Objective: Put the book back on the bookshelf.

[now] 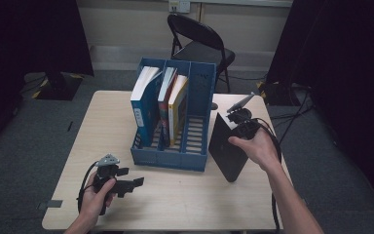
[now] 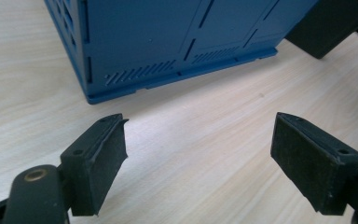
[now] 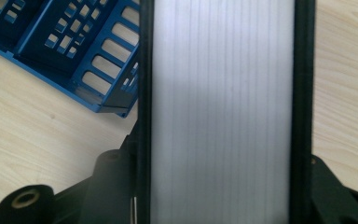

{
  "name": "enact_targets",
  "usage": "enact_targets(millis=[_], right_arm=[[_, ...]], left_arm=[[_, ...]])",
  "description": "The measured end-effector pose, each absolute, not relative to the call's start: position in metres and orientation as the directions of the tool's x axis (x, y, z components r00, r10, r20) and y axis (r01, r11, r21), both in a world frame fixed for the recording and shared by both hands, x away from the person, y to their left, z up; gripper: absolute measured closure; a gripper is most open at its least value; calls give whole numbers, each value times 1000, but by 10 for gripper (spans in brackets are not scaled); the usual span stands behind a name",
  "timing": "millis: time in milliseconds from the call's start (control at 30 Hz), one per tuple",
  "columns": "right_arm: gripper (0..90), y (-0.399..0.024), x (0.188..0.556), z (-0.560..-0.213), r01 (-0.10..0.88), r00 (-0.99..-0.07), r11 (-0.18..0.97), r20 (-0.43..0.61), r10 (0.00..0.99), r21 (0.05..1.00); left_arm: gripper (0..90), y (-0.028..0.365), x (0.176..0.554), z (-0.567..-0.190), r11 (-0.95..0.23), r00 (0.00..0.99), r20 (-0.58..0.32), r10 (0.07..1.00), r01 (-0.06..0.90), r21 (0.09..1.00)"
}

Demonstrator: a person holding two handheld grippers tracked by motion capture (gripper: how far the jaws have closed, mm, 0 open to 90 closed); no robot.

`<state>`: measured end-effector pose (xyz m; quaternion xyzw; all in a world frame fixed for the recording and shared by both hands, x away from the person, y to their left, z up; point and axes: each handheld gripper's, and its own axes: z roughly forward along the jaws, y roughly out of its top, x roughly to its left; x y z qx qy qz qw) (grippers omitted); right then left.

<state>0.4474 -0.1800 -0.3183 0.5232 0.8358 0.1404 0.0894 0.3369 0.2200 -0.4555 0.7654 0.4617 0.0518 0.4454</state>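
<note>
High view: my right gripper (image 1: 241,127) clamps the black book (image 1: 229,148), standing tilted on the table (image 1: 185,195), long axis up. The rack's (image 1: 173,117) empty slot lies at 9 o'clock, just beside the book. My left gripper (image 1: 129,183) waits open, well apart.

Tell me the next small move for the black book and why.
Probably lift the black book and swing it over the empty right-hand slot of the blue file rack. The right tool is clamped on the book's top edge, the book stands tilted on the table just beside the rack, and the other two slots hold books. The left tool rests open, apart from everything.
</note>
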Motion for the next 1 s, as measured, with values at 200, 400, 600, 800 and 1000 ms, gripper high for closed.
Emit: enact_targets(millis=[200,400,600,800,1000], right_arm=[[534,-184,446,-315,851,-430,403,6,903,336],[534,-185,445,-307,844,-438,408,9,899,347],[534,-186,443,-296,842,-435,403,10,901,358],[534,-191,439,-283,836,-426,387,16,905,388],[535,-192,433,-270,828,-433,396,2,902,397]], left_arm=[[180,219,337,-456,-184,569,-320,758,656,732],[180,218,336,-456,-194,577,-311,755,651,734],[180,215,335,-456,-223,595,-293,748,642,733],[179,214,336,-457,-217,591,-300,749,646,732],[180,214,336,-457,-221,590,-295,752,647,730]])
